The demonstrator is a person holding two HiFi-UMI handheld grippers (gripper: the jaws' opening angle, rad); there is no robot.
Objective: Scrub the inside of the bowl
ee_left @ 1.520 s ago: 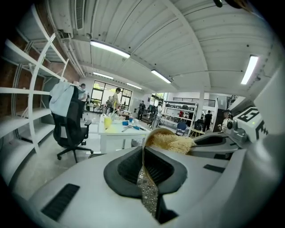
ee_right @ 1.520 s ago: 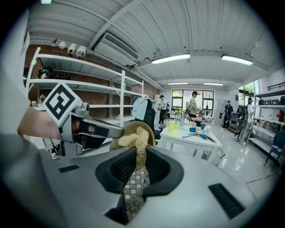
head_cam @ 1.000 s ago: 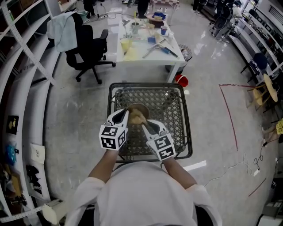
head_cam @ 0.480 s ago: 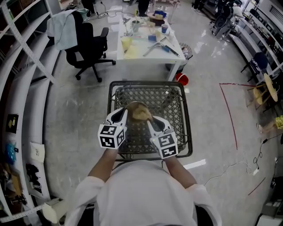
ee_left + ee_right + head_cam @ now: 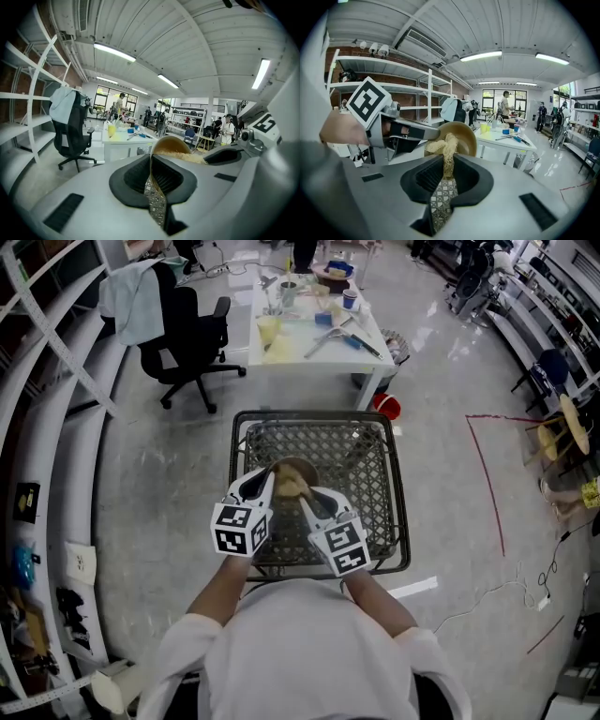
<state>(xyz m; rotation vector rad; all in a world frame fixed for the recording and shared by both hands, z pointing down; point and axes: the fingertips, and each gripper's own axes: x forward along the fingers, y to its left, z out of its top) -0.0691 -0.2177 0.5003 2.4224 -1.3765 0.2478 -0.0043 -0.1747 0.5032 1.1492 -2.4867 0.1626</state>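
A tan bowl (image 5: 298,470) is held up over a wire basket (image 5: 375,486). My left gripper (image 5: 269,482) is shut on the bowl's rim (image 5: 152,151), its jaws pinching the edge. My right gripper (image 5: 302,504) is shut on a pale fibrous scrubber (image 5: 444,149), which presses into the bowl's inside (image 5: 463,137). In the head view the scrubber (image 5: 289,486) sits at the bowl's near side. In the left gripper view the bowl (image 5: 169,145) shows edge-on, with scrubber fibres (image 5: 193,157) spilling across it.
The wire basket stands on a dark metal frame (image 5: 234,457) in front of the person. Beyond it is a white table (image 5: 309,338) with cups and tools. A black office chair (image 5: 184,334) is at the left, shelving (image 5: 47,362) along the left wall.
The scrubber has moved back to the near left inside the bowl after sitting farther right half a second ago. The left gripper and bowl have hardly moved.
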